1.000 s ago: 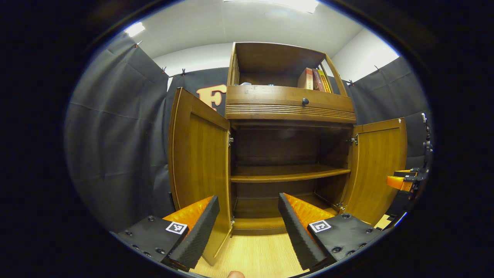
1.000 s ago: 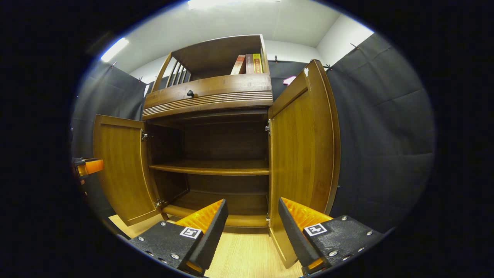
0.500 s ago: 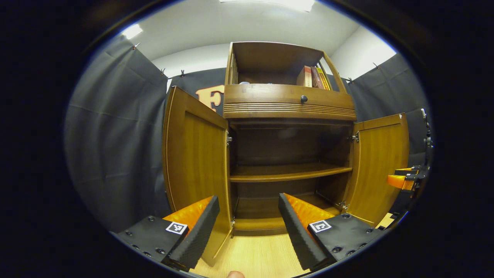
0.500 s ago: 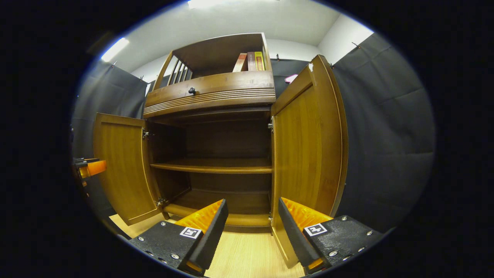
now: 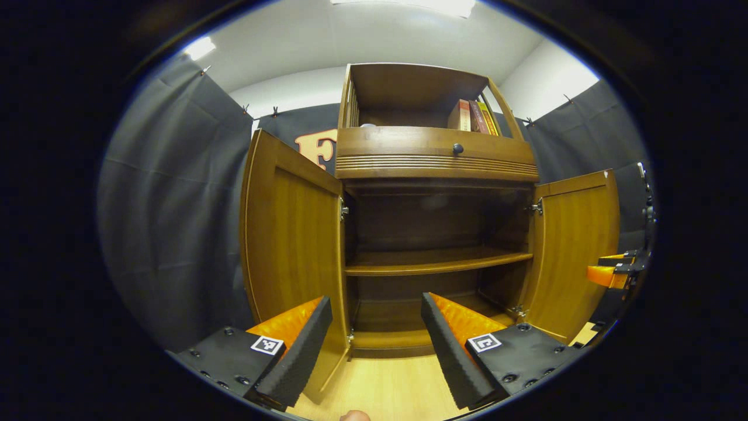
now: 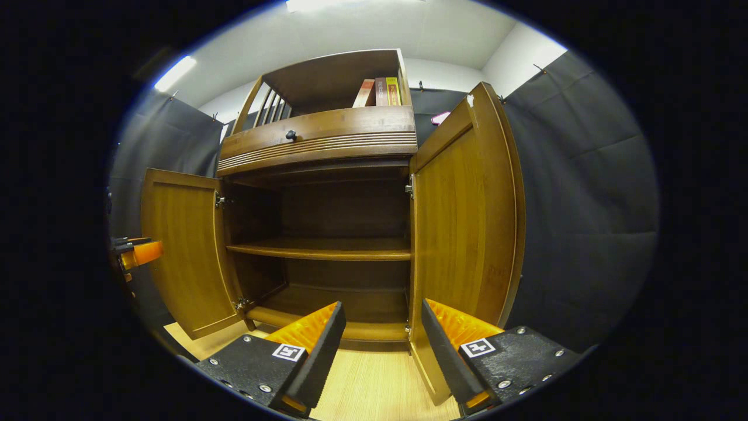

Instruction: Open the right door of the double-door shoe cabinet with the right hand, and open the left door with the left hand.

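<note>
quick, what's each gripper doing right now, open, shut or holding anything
Left gripper: open, holding nothing.
Right gripper: open, holding nothing.

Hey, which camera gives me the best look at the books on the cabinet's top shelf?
The right gripper view: the books stand near the middle of the top, three spines facing the camera, uncovered. In the left gripper view the same books are smaller, angled, and partly behind the slanted side rail.

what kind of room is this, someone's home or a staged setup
Likely a staged recording booth, not a home: black cloth walls pinned up around a lone wooden shoe cabinet, both doors open, its shelves bare, a few books on top.
</note>
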`<state>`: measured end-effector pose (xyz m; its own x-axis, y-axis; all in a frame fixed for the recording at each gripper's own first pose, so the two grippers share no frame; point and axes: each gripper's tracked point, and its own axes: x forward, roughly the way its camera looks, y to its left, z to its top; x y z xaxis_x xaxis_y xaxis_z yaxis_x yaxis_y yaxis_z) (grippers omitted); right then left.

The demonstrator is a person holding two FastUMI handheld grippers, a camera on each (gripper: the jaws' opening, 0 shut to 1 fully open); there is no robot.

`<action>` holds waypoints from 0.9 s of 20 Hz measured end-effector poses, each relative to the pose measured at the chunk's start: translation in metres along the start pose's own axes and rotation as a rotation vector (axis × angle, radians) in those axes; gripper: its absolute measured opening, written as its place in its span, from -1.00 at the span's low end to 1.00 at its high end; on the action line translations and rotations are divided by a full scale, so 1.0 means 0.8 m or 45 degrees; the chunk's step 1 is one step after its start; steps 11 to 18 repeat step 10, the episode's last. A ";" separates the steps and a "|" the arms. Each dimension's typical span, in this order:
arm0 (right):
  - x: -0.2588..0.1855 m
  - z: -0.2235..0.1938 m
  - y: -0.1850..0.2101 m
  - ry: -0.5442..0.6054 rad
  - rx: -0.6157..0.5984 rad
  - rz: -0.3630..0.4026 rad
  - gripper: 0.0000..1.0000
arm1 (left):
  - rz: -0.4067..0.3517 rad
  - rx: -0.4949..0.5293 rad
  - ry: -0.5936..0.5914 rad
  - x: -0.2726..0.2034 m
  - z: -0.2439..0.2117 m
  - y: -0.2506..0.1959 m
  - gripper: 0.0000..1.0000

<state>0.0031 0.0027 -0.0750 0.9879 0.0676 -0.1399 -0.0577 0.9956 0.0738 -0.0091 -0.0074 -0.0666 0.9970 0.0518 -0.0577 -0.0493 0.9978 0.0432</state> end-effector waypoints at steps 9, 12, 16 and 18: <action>0.006 -0.009 -0.003 0.010 0.018 -0.002 0.64 | -0.044 -0.007 0.017 0.002 -0.002 -0.013 1.00; 0.008 -0.010 -0.003 0.013 0.020 -0.001 0.42 | -0.035 -0.002 0.018 0.001 -0.003 -0.010 1.00; 0.008 -0.010 -0.003 0.013 0.020 -0.001 0.42 | -0.035 -0.002 0.018 0.001 -0.003 -0.010 1.00; 0.008 -0.010 -0.003 0.013 0.020 -0.001 0.42 | -0.035 -0.002 0.018 0.001 -0.003 -0.010 1.00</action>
